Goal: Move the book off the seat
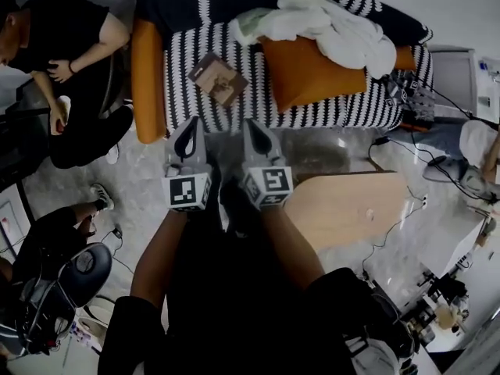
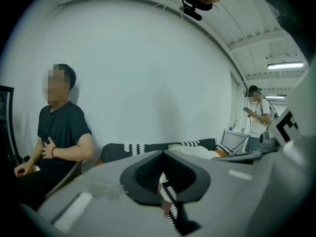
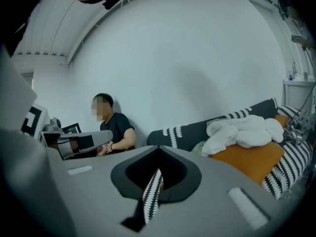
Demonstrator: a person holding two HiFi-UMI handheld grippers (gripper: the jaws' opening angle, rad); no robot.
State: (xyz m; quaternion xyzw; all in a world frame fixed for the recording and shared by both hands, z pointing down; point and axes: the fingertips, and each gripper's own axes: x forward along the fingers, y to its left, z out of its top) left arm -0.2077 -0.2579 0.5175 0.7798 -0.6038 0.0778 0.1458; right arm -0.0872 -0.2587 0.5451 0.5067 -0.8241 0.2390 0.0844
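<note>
Two grippers (image 1: 191, 125) (image 1: 251, 125) — jaws together, empty

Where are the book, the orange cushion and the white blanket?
book (image 1: 218, 78): head view, middle of its cover.
orange cushion (image 1: 308, 75): head view, centre of its bare top face.
white blanket (image 1: 344, 33): head view, middle of the crumpled bundle.

the head view looks steeply down onto the sofa (image 1: 258, 108). both gripper views look nearly level along their own jaws, sharing that sofa.
</note>
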